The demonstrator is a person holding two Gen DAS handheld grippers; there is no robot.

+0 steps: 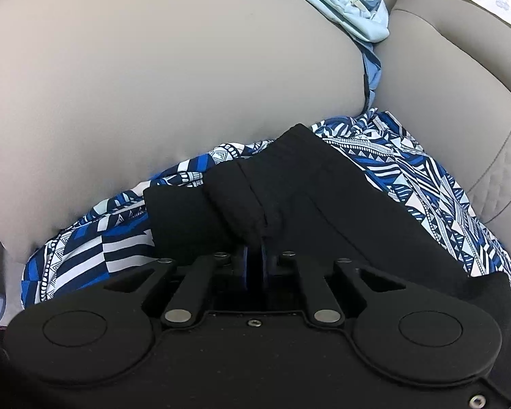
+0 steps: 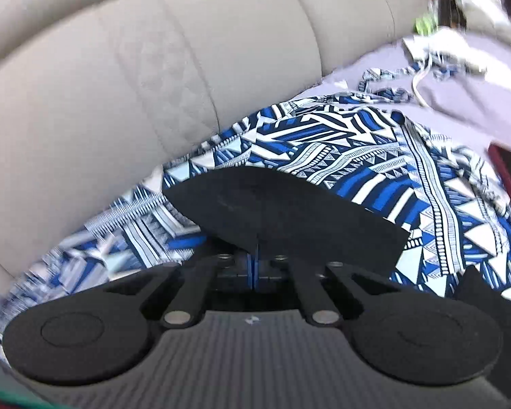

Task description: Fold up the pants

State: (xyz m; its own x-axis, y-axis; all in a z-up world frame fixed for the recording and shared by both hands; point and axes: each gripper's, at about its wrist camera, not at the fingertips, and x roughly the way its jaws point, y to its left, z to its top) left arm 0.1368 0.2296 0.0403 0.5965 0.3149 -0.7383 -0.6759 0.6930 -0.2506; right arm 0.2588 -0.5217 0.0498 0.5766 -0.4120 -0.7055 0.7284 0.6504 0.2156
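Left wrist view first: we see our left tongs [image 1: 255, 238] pinched tight on a thick fold of the black pants [image 1: 289, 191]. The black cloth looks soft and a bit fuzzy, with a stitched hem running down to the blue pads. The pants lie on a thin cloth [image 1: 422, 177] with blue, white and dark shapes: triangles, stripes and rows of dots. That cloth is spread over a sofa [image 1: 136, 78]. The sofa is smooth and tan, like leather, with a big round cushion on the left and a stitched diamond patch on the right. A pale blue cloth [image 1: 354, 10] is bunched up in the gap between the cushions at the top. A white sheet [image 1: 487, 0] at the top right has dark writing on it, but we cannot read it. The left tongs tip down toward the seat.

From the right wrist view, our right tongs [image 2: 255, 255] are squeezed shut too. A flat flap of the black pants [image 2: 282, 211] with a curved edge sits across their tips, and we think it is caught between the pads. The patterned cloth lies wrinkled under it. The sofa back behind shows seams and the same diamond stitching. This picture is blurry at the edges. A white cord [image 2: 422, 78] lies far off on a grey cover [image 2: 477, 102].
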